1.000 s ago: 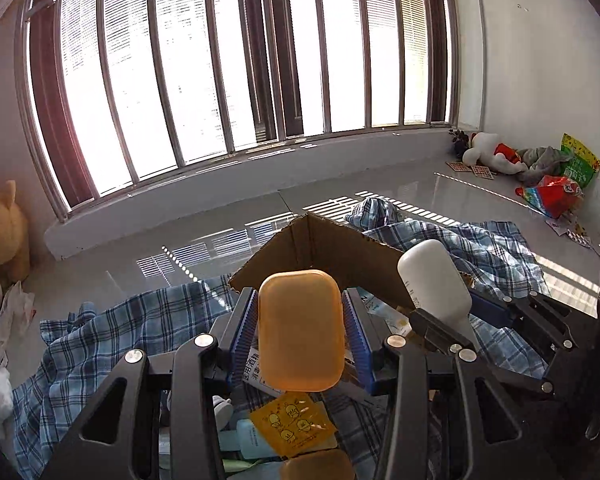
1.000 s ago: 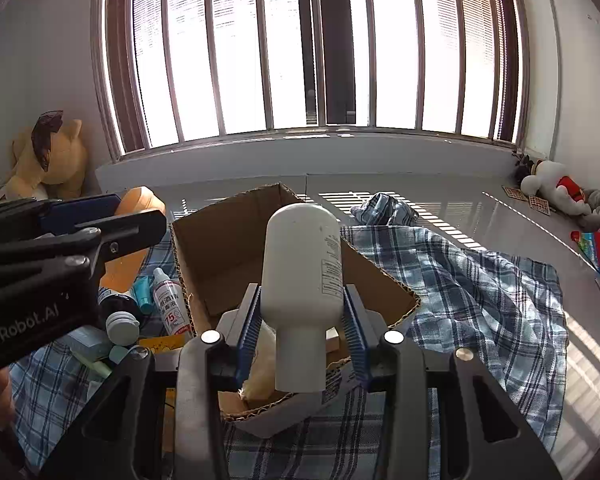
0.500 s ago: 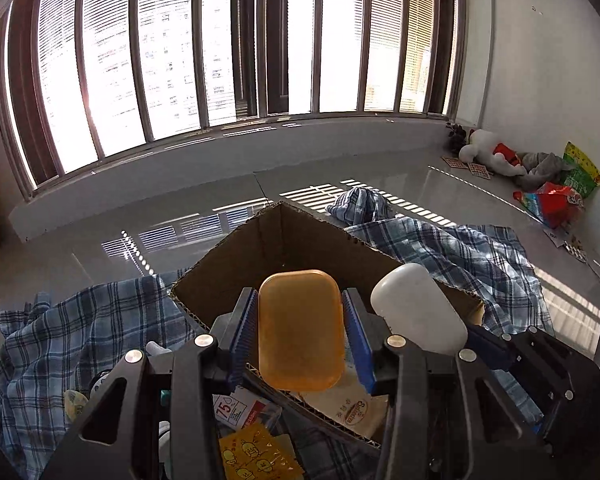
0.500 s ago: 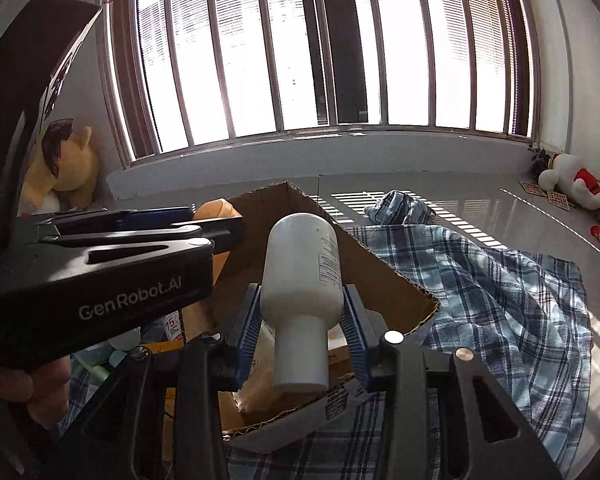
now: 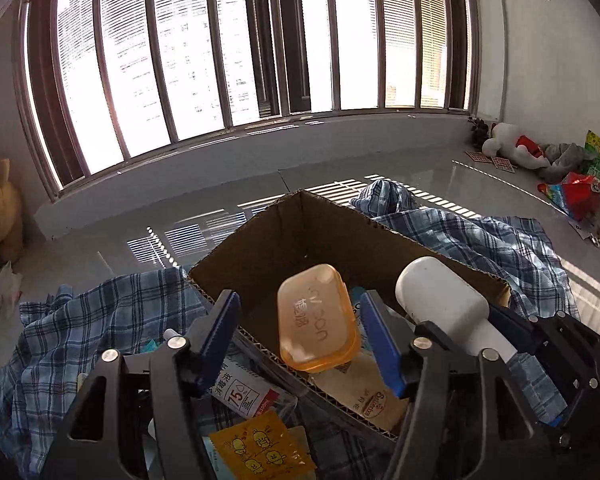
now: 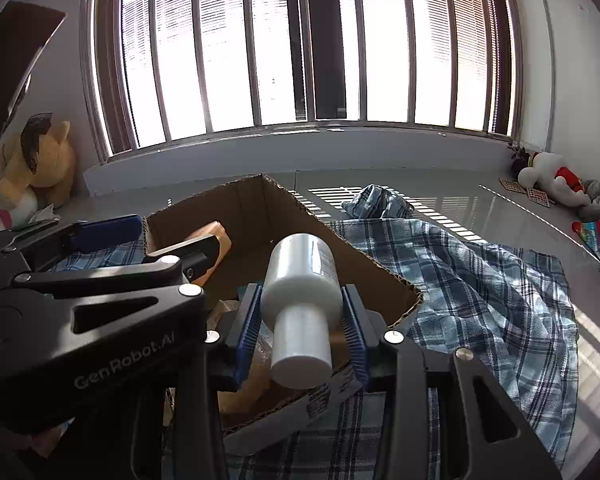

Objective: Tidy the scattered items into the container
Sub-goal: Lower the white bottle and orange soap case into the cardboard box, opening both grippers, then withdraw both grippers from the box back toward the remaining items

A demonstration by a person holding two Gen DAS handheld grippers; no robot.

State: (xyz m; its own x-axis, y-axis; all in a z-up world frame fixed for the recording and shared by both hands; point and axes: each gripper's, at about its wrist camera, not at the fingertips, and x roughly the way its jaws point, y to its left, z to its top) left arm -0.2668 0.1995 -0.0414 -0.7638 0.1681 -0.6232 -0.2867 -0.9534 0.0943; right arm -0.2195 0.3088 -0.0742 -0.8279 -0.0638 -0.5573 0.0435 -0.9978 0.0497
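My left gripper [image 5: 300,308] hangs over the open cardboard box [image 5: 300,232] with its jaws opening. The orange soap case [image 5: 316,320] sits tilted between the blue pads, clear of both, above the box's inside. In the right wrist view the same case [image 6: 210,236] shows behind the left gripper [image 6: 160,240]. My right gripper [image 6: 300,300] is shut on a white bottle [image 6: 300,280], cap toward the camera, held over the box [image 6: 252,208]. The bottle [image 5: 440,300] and right gripper [image 5: 540,340] appear at the right of the left wrist view.
A blue plaid cloth [image 6: 480,280] lies under and around the box. A beige pouch [image 5: 364,396] lies inside it. Outside its near wall are a disinfectant bottle [image 5: 244,392] and a yellow sachet [image 5: 260,448]. Plush toys [image 6: 40,168] [image 5: 508,148] sit by the walls.
The left jaws have spread and the orange case has come free, tipping between them. The left gripper has sunk closer over the box. The right gripper still holds the bottle in place.
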